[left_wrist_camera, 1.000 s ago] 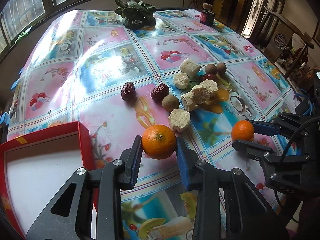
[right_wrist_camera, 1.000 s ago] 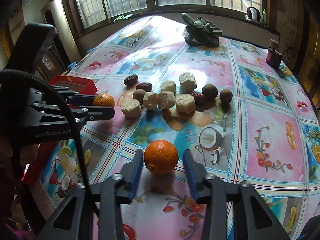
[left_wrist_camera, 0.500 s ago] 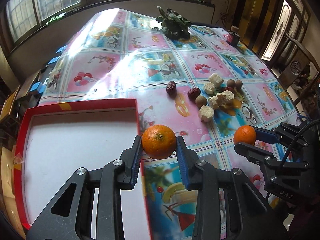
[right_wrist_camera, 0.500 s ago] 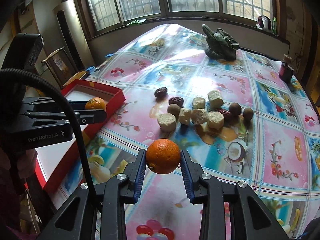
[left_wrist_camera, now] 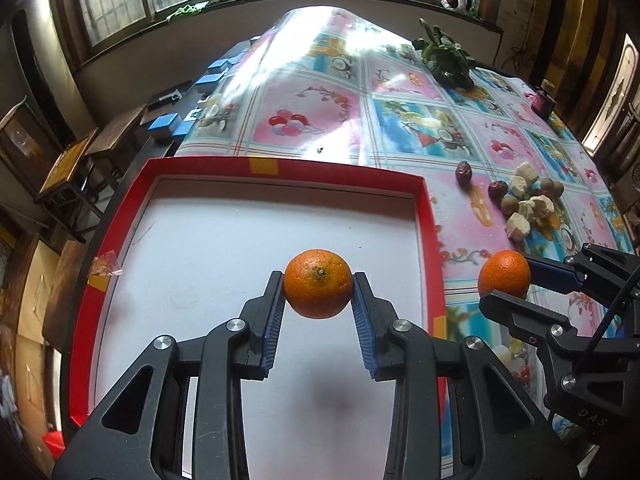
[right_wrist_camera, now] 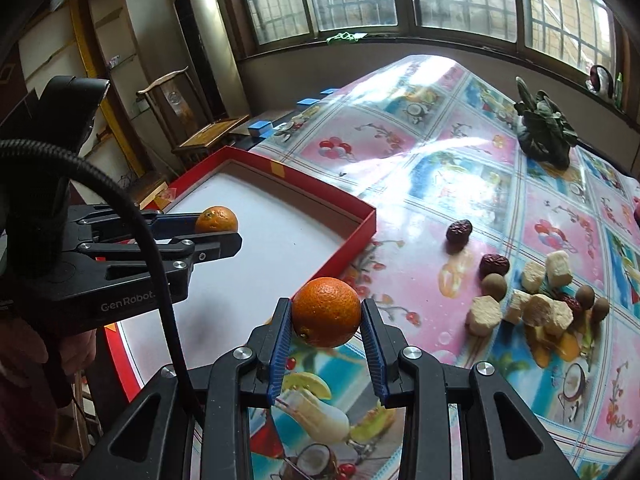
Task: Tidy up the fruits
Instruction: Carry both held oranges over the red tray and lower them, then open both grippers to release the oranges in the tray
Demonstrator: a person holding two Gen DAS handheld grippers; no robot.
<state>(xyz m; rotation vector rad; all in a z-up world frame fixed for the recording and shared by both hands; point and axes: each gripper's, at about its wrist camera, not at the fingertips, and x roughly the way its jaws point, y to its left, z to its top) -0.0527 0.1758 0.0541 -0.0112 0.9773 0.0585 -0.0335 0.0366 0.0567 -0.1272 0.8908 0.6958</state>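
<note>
My left gripper [left_wrist_camera: 318,286] is shut on an orange [left_wrist_camera: 318,283] and holds it in the air over the white floor of the red-rimmed tray [left_wrist_camera: 432,240]. My right gripper [right_wrist_camera: 326,314] is shut on a second orange [right_wrist_camera: 326,312], in the air just right of the tray's near corner [right_wrist_camera: 360,224]. That orange also shows in the left wrist view [left_wrist_camera: 505,274], and the left one in the right wrist view [right_wrist_camera: 216,219]. Red dates [right_wrist_camera: 459,231], brown round fruits [right_wrist_camera: 494,284] and pale chunks [right_wrist_camera: 486,315] lie on the tablecloth to the right.
The table has a glossy patterned cloth [right_wrist_camera: 440,152]. A dark green leafy bundle [right_wrist_camera: 544,128] lies at the far end, a small dark jar [left_wrist_camera: 542,101] at the far right. Chairs and small tables [left_wrist_camera: 72,168] stand left of the table.
Both grippers have moved left with their oranges. The left orange has gone from the tray's right rim to over the tray's floor. The right orange has come up beside the tray's corner.
</note>
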